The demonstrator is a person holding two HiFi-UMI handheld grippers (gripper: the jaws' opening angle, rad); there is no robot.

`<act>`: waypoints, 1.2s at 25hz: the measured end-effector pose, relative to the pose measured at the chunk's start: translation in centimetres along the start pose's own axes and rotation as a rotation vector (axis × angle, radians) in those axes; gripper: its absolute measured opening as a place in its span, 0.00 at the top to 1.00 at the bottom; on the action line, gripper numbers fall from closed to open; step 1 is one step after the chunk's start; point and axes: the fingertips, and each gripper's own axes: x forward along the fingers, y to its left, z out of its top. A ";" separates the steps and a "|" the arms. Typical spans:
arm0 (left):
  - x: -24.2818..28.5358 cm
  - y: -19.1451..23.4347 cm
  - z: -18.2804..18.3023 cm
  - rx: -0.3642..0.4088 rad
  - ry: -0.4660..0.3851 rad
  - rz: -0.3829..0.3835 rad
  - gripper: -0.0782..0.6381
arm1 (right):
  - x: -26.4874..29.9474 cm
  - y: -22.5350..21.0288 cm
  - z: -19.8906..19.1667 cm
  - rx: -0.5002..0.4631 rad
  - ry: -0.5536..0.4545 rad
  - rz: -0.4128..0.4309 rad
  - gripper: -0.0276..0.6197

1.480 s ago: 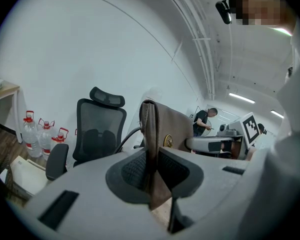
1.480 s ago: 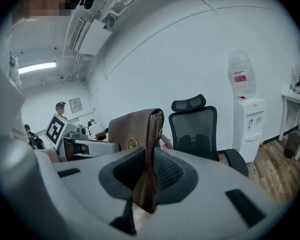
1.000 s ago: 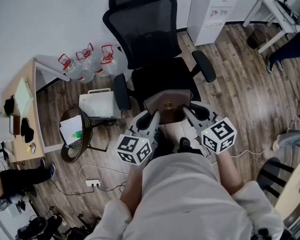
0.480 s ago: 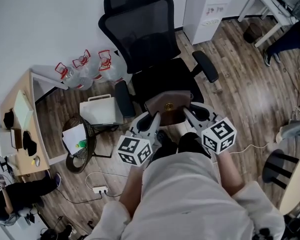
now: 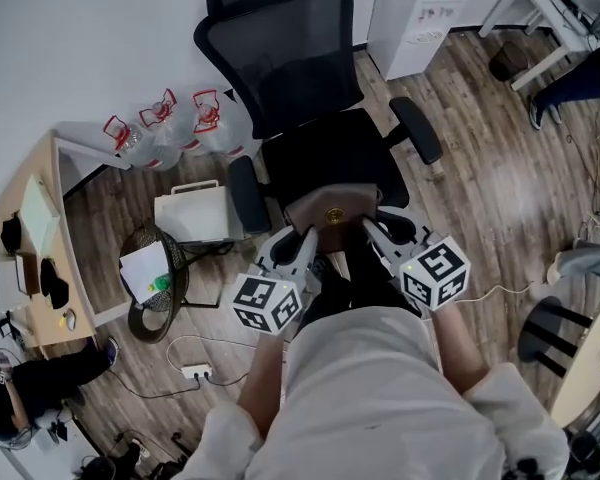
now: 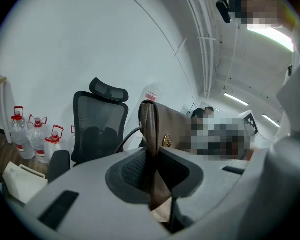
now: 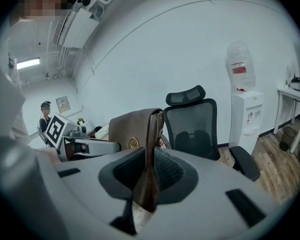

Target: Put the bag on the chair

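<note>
The person is gripping the brown bag at both ends: the left gripper and right gripper are each clamping their jaws on a side edge, probably so the limp body is hanging level instead of folding. It is hovering over the front edge of the black chair, seemingly not resting yet. The bag is looking like smooth, soft leather with a round gold emblem; the chair is showing a padded seat and mesh back.

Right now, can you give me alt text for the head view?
A brown bag is held at each end by the left gripper and right gripper, at the front edge of a black office chair. Water jugs stand beside it.
</note>
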 end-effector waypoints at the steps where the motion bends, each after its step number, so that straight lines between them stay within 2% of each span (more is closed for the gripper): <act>1: 0.2 0.2 0.1 -0.003 -0.001 0.006 0.83 | 0.3 -0.2 0.1 0.000 0.003 0.006 0.86; 8: 2.2 2.3 1.6 -0.019 -0.002 0.056 0.83 | 3.2 -2.3 1.7 -0.002 0.017 0.052 0.86; 30: 14.0 9.2 7.2 -0.053 0.038 0.194 0.83 | 12.9 -13.7 7.6 -0.018 0.120 0.194 0.86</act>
